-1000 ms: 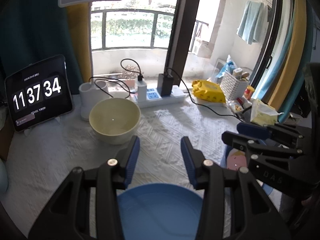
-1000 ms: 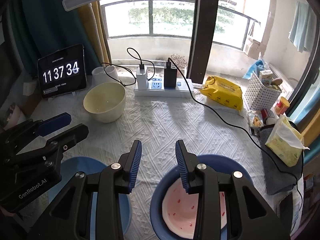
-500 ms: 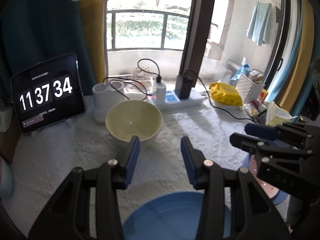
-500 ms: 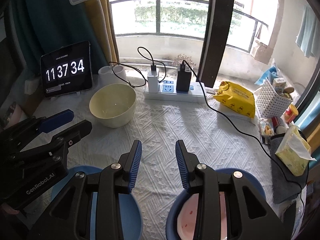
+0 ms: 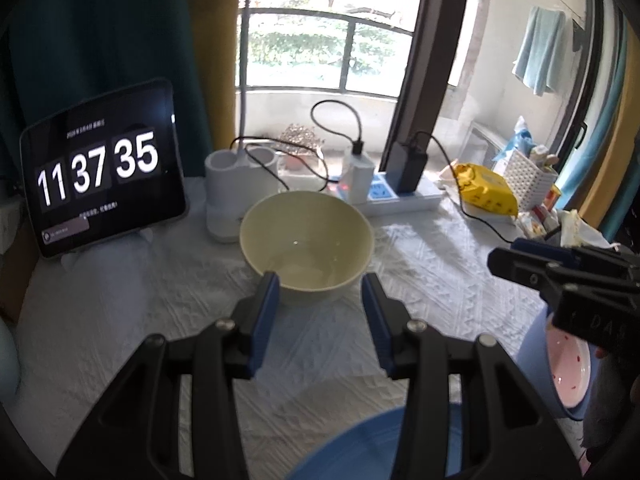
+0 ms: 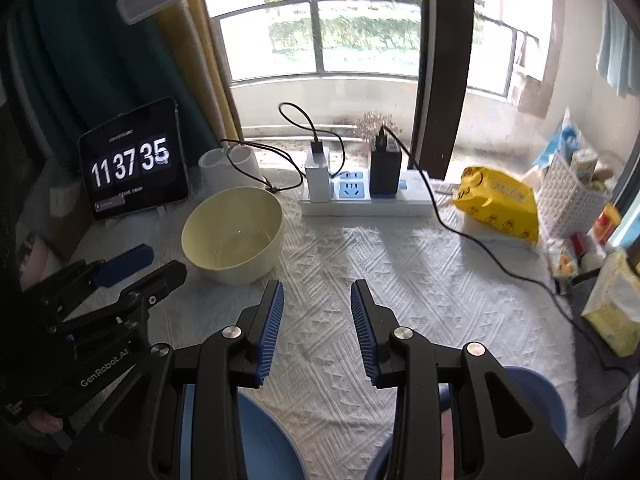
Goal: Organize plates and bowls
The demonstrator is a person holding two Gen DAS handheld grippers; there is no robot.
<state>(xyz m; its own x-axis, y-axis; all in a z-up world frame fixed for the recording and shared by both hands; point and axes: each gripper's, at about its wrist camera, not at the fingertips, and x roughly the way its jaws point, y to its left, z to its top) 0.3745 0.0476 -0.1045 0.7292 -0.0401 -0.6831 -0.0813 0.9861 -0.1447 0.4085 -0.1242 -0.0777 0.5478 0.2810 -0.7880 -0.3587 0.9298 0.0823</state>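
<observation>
I am holding my left claw [image 5: 320, 300] over the white textured cloth on the counter [image 5: 432, 272], its blue pads standing partly apart with nothing between them. Past the tips the cream bowl [image 5: 306, 246] is sitting upright and empty, near the tips but not touched by them. Behind the bowl a white two-cup holder [image 5: 230, 184] is standing just beside it, and further left a tablet [image 5: 102, 168] is leaning back, showing a clock. A white power strip [image 6: 372, 196] with two chargers plugged in is lying along the window side.

My right claw [image 6: 316, 308] is hanging over bare cloth, also partly apart and gripping nothing. Under its body, at the near edge, a blue plate [image 6: 264, 440] is lying to the left, and a blue bowl [image 6: 536, 396] is sitting to the right. From the left view that blue bowl is carrying a pink dish with red specks [image 5: 568, 372] inside it, with my right claw hovering in front of it.

A yellow packet [image 6: 496, 200] is lying to the right of the power strip, next to a white lattice basket [image 6: 568, 196]. A black cable [image 6: 480, 248] is trailing across the cloth from the strip toward the right edge.
</observation>
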